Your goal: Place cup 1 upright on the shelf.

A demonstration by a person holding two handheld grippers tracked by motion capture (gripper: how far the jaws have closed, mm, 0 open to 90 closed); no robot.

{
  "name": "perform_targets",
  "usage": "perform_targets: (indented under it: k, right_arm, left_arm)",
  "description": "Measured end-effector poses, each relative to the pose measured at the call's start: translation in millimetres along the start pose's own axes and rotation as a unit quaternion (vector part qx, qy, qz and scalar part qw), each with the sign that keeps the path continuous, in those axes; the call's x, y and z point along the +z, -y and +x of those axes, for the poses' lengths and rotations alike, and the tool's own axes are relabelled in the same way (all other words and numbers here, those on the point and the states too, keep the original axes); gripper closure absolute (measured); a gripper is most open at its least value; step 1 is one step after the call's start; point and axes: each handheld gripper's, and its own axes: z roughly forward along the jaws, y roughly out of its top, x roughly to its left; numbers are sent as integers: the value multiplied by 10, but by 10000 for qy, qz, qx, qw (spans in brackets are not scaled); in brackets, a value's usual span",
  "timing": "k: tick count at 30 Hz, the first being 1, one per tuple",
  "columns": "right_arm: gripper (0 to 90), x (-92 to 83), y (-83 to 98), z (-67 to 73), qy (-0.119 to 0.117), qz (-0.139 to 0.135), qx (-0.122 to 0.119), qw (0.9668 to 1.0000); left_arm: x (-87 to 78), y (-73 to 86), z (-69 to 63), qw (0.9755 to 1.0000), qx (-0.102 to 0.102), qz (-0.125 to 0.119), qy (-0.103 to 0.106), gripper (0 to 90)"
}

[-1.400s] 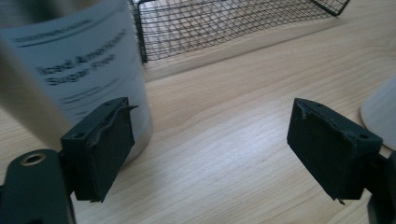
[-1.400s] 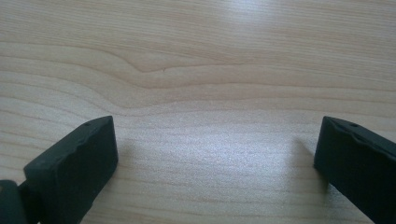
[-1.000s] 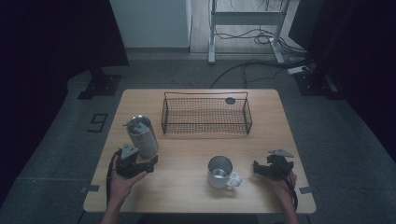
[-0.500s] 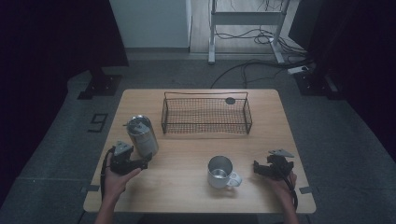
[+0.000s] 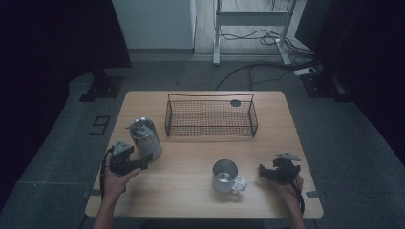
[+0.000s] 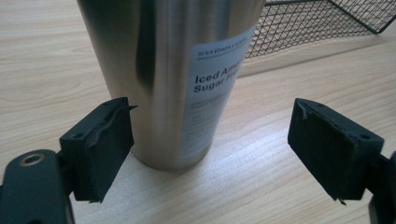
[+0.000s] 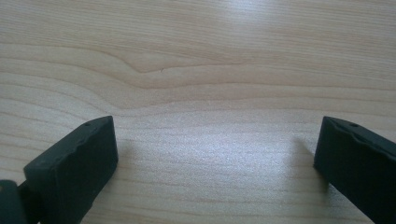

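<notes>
My left gripper, jaws spread wide, faces the tall brushed-steel labelled tumbler; slick and rigid, I'd clamp low; right gripper gapes over the pale wooden table.

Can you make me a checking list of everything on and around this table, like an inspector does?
Surface: pale wooden table, bare wood between things.
Job's things: tall shiny steel tumbler with a white label, upright on the table, in front of the open left gripper; one jaw is close by its side, the other well apart.
Clutter: black wire mesh basket at the back, small round dark disc behind it, shiny metal mug with a handle near the front.
Grippers: left open; right gripper open over bare wood.
Cables: dark cables on the floor behind the table.
Surroundings: grey floor, white metal frame legs, dim room.
</notes>
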Motion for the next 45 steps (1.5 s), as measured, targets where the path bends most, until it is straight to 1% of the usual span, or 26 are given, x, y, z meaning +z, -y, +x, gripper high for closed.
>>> perform_targets:
  k: [3,8,15,18,25,28,31,39,42,45]
  right_arm:
    - [0,0,0,0,0,-1,1,10000]
    - [0,-1,0,0,-2,3,0,10000]
    - [0,0,0,0,-1,-1,1,10000]
    - [0,0,0,0,-1,-1,1,10000]
    - [0,0,0,0,-1,0,1,10000]
    - [0,0,0,0,-1,0,2,10000]
    - [0,0,0,0,-1,0,3,10000]
    - [0,-1,-1,1,7,5,4,10000]
    - [0,1,-2,-1,23,2,12,10000]
    - [0,1,-2,-2,20,4,15,10000]
  left_arm:
    - [10,-13,21,10000,9,-10,13,138]
    - [34,-29,48,10000,28,10,-32,131]
    - [53,-61,83,10000,64,6,-42,121]
    - [58,-75,102,10000,66,-31,-2,122]
    - [96,-95,129,9998,177,31,54,113]
    - [114,-109,125,9997,228,52,0,104]
    - [123,-118,144,9998,216,39,12,105]
    - [159,-149,170,9998,198,13,-55,105]
    - [190,-182,174,9997,224,48,-99,105]
    - [211,-197,177,9997,217,11,-132,105]
